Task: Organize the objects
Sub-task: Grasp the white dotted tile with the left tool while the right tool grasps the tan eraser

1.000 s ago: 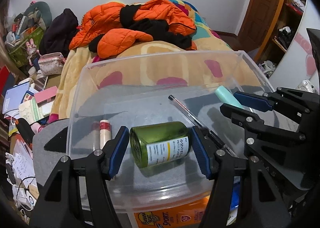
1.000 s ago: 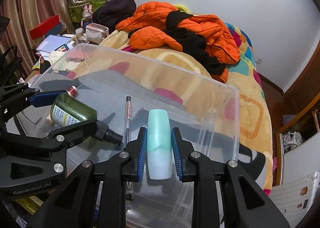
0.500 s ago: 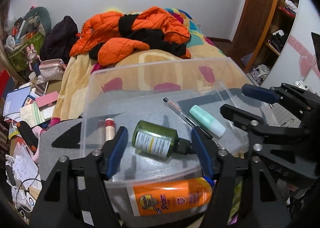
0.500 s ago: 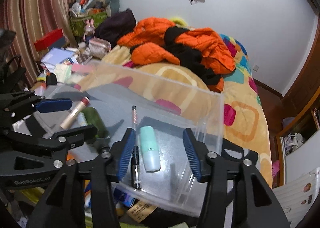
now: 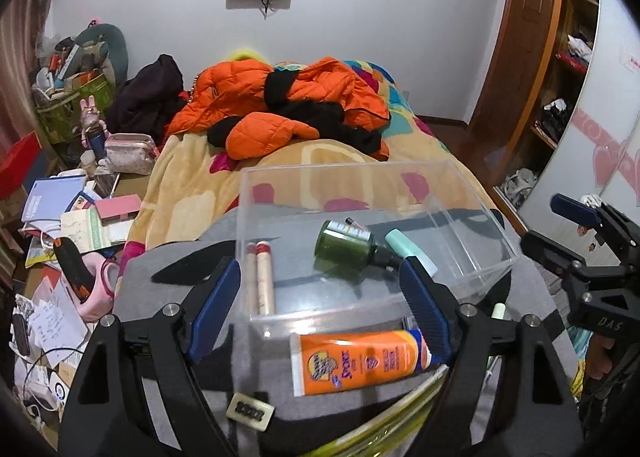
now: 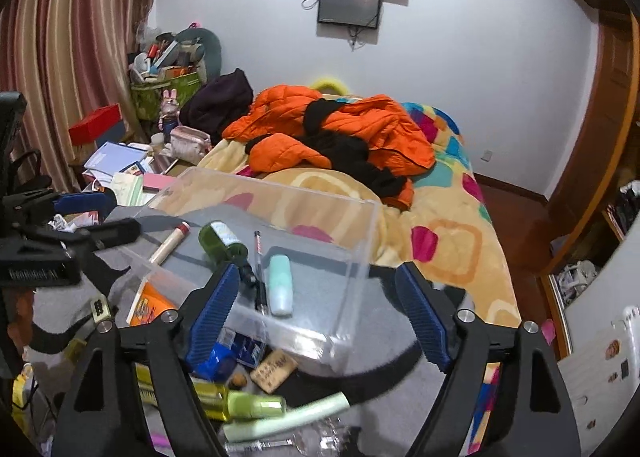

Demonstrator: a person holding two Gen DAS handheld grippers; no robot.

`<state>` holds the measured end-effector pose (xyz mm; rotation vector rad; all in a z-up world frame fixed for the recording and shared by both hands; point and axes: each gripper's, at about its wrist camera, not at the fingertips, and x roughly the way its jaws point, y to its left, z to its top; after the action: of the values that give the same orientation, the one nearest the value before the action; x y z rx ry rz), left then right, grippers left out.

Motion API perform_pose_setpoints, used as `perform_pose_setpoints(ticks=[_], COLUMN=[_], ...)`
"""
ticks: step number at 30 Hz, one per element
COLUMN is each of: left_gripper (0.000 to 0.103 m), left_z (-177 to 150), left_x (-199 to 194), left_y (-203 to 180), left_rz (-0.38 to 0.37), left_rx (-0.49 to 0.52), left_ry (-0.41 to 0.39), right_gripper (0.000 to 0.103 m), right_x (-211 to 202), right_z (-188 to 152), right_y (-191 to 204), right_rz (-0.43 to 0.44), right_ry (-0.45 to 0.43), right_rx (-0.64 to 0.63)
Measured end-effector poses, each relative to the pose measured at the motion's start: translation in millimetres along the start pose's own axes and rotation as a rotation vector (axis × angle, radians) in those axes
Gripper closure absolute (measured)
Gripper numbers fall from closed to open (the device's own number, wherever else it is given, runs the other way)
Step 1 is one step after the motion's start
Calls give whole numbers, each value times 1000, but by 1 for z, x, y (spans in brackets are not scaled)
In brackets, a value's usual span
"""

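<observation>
Left gripper (image 5: 320,303): angled downward over the near edge of the clear plastic bin (image 5: 472,197), which fills the centre of the left wrist frame. Its jaws are apart and widening, with nothing pressed between the blue pads (image 5: 216,305); only the bin's front wall and an orange sunscreen tube (image 5: 360,361) outside the bin show through the gap.

Right gripper (image 6: 316,309): likewise pitched downward, lower centre of its frame. Jaws apart and widening, pads clear of everything; the bin's near right corner lies in the gap.

Contents of the bin, lying flat on its floor: a green bottle (image 5: 346,245) at centre, a mint-coloured tube (image 6: 280,285) just right of it, a pen (image 6: 260,269) between the two, and a pale tube with a red band (image 5: 264,281) at the left side.

Limits of observation: in the left wrist view the pen is almost wholly hidden behind the bottle, and the bottle's dark cap sits close against the mint tube; contact cannot be confirmed. The clutter at the bottom of the right wrist frame is blurred; only a yellow-green bottle (image 6: 240,405) reads clearly. The sunscreen tube is partly covered by the right pad of the left gripper. Each gripper's body is cut off by the lower frame edge.
</observation>
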<state>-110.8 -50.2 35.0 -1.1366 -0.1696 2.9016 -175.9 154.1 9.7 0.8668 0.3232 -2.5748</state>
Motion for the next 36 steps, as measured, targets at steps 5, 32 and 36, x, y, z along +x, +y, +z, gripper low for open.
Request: perform_pose_setpoints(ticks=[5, 32, 36], left_gripper=[21, 30, 30], left_z=[-18, -109, -112], left_x=[-16, 11, 22], left_y=[8, 63, 66], left_rz=[42, 11, -7], left_rx=[35, -17, -32], left_ry=[-33, 135, 172], right_gripper=[22, 38, 47], right_x=[-11, 27, 51], right_z=[-24, -72, -72], right_y=[-10, -4, 6], right_rz=[-34, 73, 65], right_ry=[21, 171, 234], right_rx=[21, 119, 111])
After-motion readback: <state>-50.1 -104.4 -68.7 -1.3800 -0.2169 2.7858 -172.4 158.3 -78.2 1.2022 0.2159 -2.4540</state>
